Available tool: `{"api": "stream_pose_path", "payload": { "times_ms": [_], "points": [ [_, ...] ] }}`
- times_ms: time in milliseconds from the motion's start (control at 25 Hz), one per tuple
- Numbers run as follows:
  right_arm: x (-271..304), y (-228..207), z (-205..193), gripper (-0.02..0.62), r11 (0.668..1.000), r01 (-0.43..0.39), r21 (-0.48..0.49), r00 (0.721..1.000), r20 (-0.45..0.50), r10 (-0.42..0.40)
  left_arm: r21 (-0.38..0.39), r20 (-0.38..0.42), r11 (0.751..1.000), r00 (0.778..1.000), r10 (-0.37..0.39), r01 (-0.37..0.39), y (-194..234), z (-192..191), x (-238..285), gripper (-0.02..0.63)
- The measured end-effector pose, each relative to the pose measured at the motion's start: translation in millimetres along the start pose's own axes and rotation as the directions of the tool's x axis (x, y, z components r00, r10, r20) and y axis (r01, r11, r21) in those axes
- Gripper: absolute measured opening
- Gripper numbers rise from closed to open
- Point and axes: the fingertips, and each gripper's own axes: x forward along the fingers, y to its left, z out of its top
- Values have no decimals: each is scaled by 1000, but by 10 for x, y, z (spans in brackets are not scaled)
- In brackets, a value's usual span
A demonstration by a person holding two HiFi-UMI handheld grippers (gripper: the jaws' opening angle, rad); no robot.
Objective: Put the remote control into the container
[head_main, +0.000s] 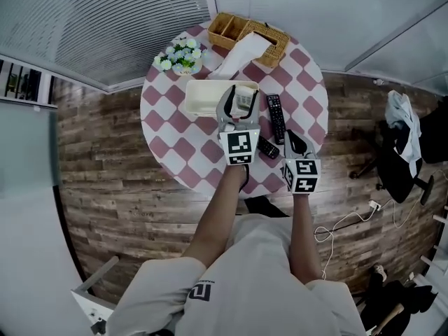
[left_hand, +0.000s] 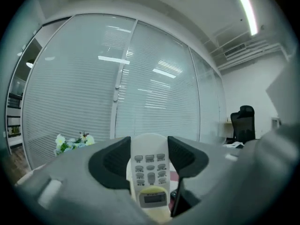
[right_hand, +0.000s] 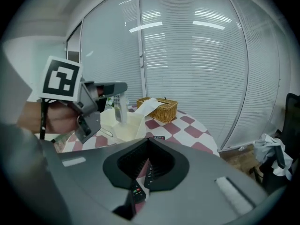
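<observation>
Left gripper (head_main: 239, 103) held the white remote (left_hand: 149, 168) by its two long sides. Its jaws were wide and the pads pressed on it. The remote was up in the air over the right end of the tub (head_main: 203, 98), and its button end poked out past the jaws. It was not in the tub yet.

The remote looked light and hard, with a plastic shell that would not bend. Its sides looked smooth, so it could slip if the squeeze was weak. The best place to hold it seemed to be across the middle, on the long sides, not on the buttons or the little screen. A drop from high up might crack it, so a low, soft set-down would be wise.

Right gripper (right_hand: 148, 149) was closed with nothing in it. It was on the near right, close to a long black remote (head_main: 275, 117) and a short black remote (head_main: 267, 148) lying on the table (head_main: 168, 117).
</observation>
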Motion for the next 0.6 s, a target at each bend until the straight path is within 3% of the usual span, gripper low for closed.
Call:
{"api": "stream_pose_path", "payload": {
  "times_ms": [320,600],
  "points": [
    [-116,-375,-26,3,999,39,-24,999,5,-39,-11,87,999,996,32,-32,25,112,582,256],
    [-89,-618,-156,3,999,47,-25,999,-19,-48,-4,62,999,997,36,-36,38,-89,817,256]
  ]
}}
